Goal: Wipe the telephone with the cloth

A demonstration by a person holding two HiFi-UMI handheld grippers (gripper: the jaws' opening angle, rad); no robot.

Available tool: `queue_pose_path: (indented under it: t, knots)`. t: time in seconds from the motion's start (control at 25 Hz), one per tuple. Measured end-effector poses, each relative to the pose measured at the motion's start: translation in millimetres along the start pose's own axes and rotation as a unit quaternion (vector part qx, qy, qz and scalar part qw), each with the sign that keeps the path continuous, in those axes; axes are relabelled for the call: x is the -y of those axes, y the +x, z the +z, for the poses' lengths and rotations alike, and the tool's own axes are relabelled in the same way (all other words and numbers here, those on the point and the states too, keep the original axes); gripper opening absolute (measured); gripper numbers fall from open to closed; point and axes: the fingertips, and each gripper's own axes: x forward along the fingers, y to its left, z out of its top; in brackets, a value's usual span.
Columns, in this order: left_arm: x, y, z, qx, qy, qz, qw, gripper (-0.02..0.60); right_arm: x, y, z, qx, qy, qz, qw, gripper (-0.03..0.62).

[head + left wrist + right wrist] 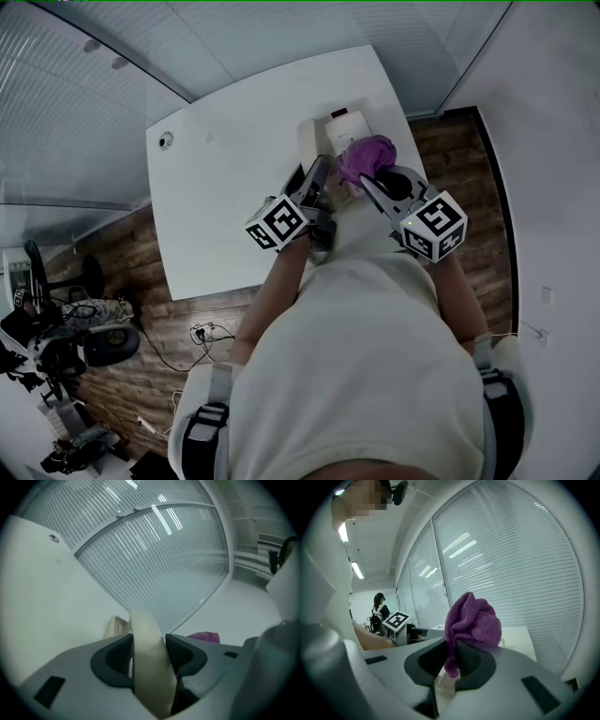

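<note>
A cream telephone base (325,133) stands near the far right corner of the white table (225,197). My left gripper (317,180) is shut on the cream handset (149,672), which stands lifted between its dark pads (117,658). In the left gripper view the base (114,626) shows just beyond the handset. My right gripper (373,180) is shut on a bunched purple cloth (367,155), held right beside the handset and over the base. In the right gripper view the cloth (473,620) bulges above the jaws of the right gripper (452,652). The handset itself is hidden in the head view.
A small round grommet (166,141) sits at the table's far left corner. Glass walls with blinds (154,559) run behind the table. Cables (208,333) lie on the wooden floor, and an office chair (105,339) stands at the left. A person (378,610) is in the background.
</note>
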Motion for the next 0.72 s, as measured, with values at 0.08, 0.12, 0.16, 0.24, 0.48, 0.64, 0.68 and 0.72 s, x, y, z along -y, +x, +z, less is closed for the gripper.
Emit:
queue_pose_path:
  t: [0.08, 0.12, 0.16, 0.24, 0.48, 0.64, 0.68, 0.72]
  knots:
    - [-8, 3, -8, -0.012, 0.021, 0.026, 0.9994, 0.229, 1, -1, 0, 0.001, 0.002, -0.002, 1.0, 0.046]
    - [-12, 4, -11, -0.017, 0.03, 0.039, 0.9986, 0.229, 2, -1, 0, 0.003, 0.004, -0.003, 1.0, 0.046]
    - [-16, 6, -13, -0.021, 0.037, 0.051, 0.9978, 0.23, 2, -1, 1, 0.004, 0.007, -0.002, 1.0, 0.046]
    - [-21, 7, -16, -0.024, 0.043, 0.068, 0.9965, 0.229, 3, -1, 1, 0.005, 0.008, -0.003, 1.0, 0.046]
    - [-28, 11, -26, -0.036, 0.044, 0.103, 0.9931, 0.23, 5, -3, 1, 0.006, 0.012, -0.006, 1.0, 0.046]
    - [-35, 18, -30, -0.044, 0.061, 0.133, 0.9882, 0.229, 7, 0, 0, 0.006, 0.016, -0.005, 1.0, 0.046]
    - [-36, 18, -30, -0.047, 0.065, 0.139, 0.9871, 0.229, 7, 1, 0, 0.006, 0.016, -0.005, 1.0, 0.046]
    - [-36, 20, -31, -0.05, 0.065, 0.141, 0.9866, 0.227, 7, 1, 0, 0.006, 0.016, -0.004, 1.0, 0.046]
